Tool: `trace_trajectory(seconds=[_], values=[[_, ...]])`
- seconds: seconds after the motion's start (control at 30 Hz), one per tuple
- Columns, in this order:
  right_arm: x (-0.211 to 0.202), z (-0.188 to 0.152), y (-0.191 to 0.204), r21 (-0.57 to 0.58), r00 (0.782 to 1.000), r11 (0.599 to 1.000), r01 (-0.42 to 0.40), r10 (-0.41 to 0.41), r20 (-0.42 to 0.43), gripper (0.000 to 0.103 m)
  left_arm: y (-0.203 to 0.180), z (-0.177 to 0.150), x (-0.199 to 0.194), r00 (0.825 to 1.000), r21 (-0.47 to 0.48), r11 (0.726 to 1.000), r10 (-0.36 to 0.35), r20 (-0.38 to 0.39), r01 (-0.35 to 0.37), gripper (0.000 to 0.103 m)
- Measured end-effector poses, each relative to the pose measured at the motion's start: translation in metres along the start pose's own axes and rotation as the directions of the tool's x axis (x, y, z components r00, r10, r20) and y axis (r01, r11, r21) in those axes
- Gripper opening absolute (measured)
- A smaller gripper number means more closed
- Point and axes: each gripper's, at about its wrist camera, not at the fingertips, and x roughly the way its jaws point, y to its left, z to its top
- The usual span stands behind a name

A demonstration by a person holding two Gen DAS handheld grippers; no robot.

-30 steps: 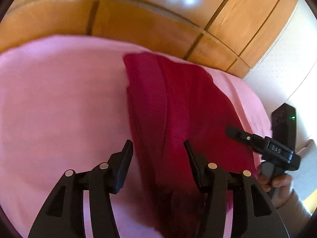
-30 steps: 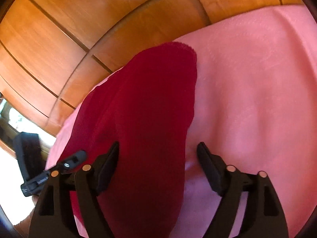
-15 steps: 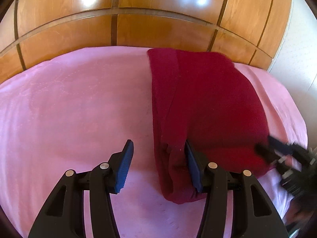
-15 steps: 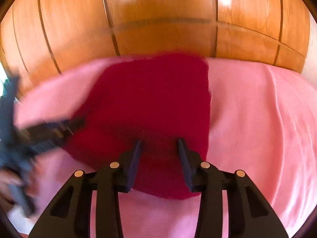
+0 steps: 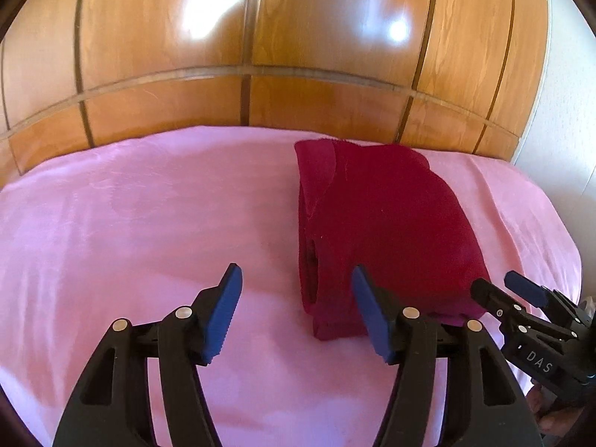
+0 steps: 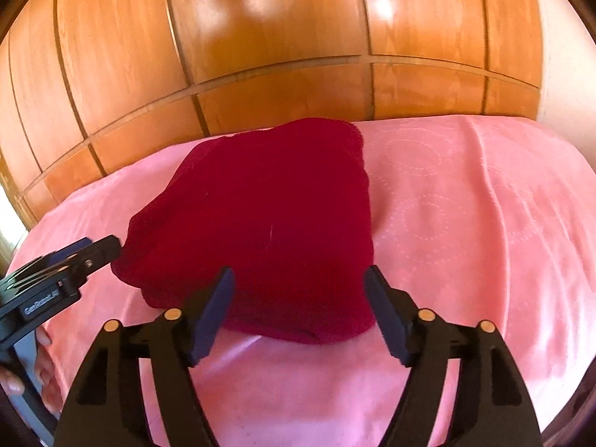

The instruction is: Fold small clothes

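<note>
A dark red garment (image 5: 383, 223) lies folded in a thick block on the pink bed cover (image 5: 149, 223), toward its far right. In the left wrist view my left gripper (image 5: 294, 279) hovers just short of the block's near left corner, its jaws opening with nothing between them. The right wrist view shows the same red garment (image 6: 260, 216) ahead of my right gripper (image 6: 300, 279), whose jaws are opening and hold nothing, apart from the cloth's near edge. Each gripper appears at the edge of the other's view, the right gripper (image 5: 499, 290) beside the block's near right corner.
A glossy wooden panelled headboard (image 5: 298, 56) rises right behind the bed. A pale wall (image 5: 566, 111) stands at the far right. The pink cover (image 6: 465, 205) spreads wide on the side away from the garment. A person's fingers (image 6: 41, 372) hold the left gripper's handle.
Both grippers have drawn back and risen from the garment, which now lies released and folded. The right jaws narrowed half a second ago and have widened again; the left jaws widened.
</note>
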Motion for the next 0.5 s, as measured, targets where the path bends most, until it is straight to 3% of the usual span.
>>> trace_trajectory(seconds=[0.03,0.13,0.23,0.3,0.5], values=[[-0.004,-0.002,0.002,-0.001,1.0,1.0,0.019,-0.019,0.005,0.086,-0.001,-0.001,-0.004,1.0,0.002,1.0,0.004,0.006,-0.004,0.061],[-0.015,-0.004,0.01,-0.012,0.998,0.998,0.058,-0.058,0.015,0.091,-0.002,-0.003,-0.015,1.0,0.004,1.0,0.014,0.011,-0.014,0.061],[-0.024,-0.008,0.015,-0.013,0.996,0.997,0.08,-0.079,0.028,0.097,-0.004,-0.007,-0.026,0.999,0.003,1.0,0.027,0.03,-0.027,0.073],[-0.03,-0.011,0.019,-0.013,0.995,0.996,0.092,-0.092,0.033,0.1,-0.004,-0.01,-0.032,0.998,0.004,0.999,0.037,0.049,-0.037,0.073],[-0.043,-0.022,0.027,-0.027,0.988,0.989,0.147,-0.145,0.042,0.1,-0.003,-0.023,-0.044,0.997,0.001,0.998,0.066,0.051,-0.066,0.075]])
